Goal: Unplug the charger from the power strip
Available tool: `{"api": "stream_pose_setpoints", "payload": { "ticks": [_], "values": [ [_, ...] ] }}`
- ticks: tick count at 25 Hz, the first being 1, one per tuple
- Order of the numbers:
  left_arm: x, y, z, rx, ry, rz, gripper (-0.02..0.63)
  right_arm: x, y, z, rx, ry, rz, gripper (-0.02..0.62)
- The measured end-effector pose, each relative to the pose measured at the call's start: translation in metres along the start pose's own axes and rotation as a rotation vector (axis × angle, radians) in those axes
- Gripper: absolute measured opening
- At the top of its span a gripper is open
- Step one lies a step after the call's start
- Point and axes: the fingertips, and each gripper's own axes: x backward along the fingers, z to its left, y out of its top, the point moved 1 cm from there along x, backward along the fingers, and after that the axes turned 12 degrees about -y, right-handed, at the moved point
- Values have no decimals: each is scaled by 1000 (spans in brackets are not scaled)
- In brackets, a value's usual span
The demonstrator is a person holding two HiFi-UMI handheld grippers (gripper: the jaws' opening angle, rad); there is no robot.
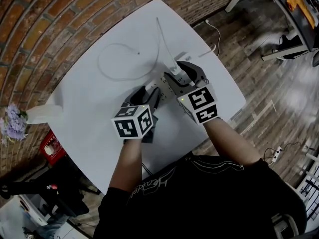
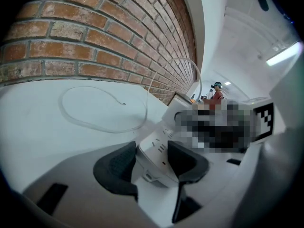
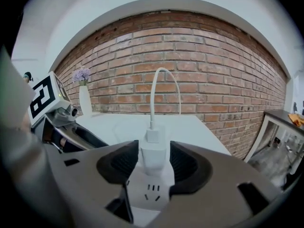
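A white power strip lies mid-table. My left gripper is shut on its near end; in the left gripper view both dark pads press against the sides of the strip. A white charger stands plugged upright into the strip, its cable arching up and away. My right gripper is open with a jaw on each side of the charger and a thin gap at either pad. In the head view the right gripper sits over the charger at the strip's far end.
The charger cable loops loosely over the white table toward the brick wall. A vase of purple flowers stands at the table's left edge. A red crate sits on the floor below. The table's right edge drops to wooden floor.
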Motion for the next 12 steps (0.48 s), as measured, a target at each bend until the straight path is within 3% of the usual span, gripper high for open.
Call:
{"api": "stream_pose_setpoints", "payload": {
  "ticks": [7, 12],
  "values": [
    [-1, 0, -1, -3, 1, 0, 209, -7, -1, 0, -3, -28, 40, 115],
    [-1, 0, -1, -5, 3, 0, 209, -10, -1, -2, -1, -41, 53, 120]
  ]
}}
